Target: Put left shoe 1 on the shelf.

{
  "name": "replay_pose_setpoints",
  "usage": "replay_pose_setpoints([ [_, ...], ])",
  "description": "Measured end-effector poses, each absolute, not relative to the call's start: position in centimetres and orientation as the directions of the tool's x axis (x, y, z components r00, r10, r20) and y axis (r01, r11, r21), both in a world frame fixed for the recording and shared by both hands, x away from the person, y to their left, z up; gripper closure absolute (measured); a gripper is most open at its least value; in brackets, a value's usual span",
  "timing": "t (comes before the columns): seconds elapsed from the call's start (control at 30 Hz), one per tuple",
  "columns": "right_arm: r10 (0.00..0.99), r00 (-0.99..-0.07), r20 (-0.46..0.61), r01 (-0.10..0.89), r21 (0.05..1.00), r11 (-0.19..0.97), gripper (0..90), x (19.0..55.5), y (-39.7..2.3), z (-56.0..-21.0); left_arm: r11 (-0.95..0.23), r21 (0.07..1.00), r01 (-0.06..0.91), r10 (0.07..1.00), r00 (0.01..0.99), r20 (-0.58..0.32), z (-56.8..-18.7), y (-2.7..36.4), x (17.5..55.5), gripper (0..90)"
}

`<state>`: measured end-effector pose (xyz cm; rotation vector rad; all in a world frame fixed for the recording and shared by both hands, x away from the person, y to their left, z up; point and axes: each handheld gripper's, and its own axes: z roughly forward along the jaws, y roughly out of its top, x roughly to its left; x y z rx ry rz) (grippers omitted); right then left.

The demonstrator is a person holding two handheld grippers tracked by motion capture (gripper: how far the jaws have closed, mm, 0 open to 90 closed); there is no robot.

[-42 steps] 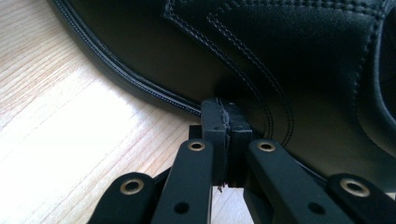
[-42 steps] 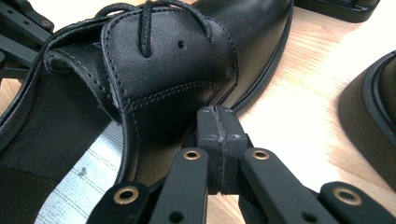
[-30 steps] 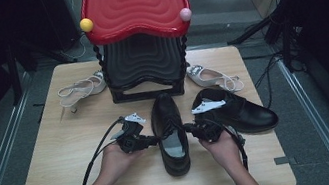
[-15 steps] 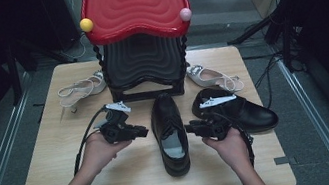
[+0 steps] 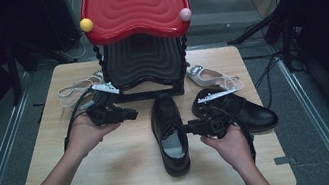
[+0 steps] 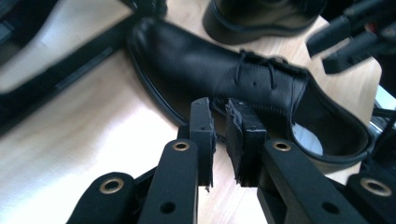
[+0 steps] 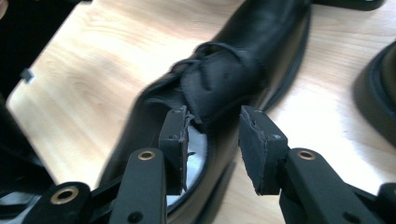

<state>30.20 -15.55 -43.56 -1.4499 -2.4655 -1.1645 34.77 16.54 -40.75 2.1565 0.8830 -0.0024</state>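
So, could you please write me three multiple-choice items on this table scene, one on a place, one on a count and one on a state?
1. Where does the black shoe nearest the grippers lie?
A. under the red stool
B. on the table between the two hands
C. on the floor

2. How many black shoes are on the table?
A. one
B. two
C. four

3. How do the right gripper jaws stand?
A. apart, just opened, off the shoe
B. clamped on a white sandal
C. shut on a lace

Answers: 1 B, the high view shows it between the hands. 2 B, the second black shoe lies to its right. 3 A, a clear gap shows between the pads in the right gripper view.
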Motion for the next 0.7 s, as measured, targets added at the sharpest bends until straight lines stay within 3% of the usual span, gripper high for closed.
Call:
replay_pose_setpoints([
  [0.17, 0.715, -0.530, 0.457, 0.814, 0.509, 0.278, 64.1, 30.1, -14.2, -42.7, -0.465, 0.674, 0.574, 0.577, 0.774, -0.261, -38.6, 16.4, 35.5, 88.4],
  [0.7, 0.691, -0.572, 0.441, 0.804, 0.465, 0.369, 55.6, 29.5, -10.5, -43.2, -0.429, 0.743, 0.513, 0.573, 0.791, -0.215, -32.9, 17.0, 37.6, 89.0],
])
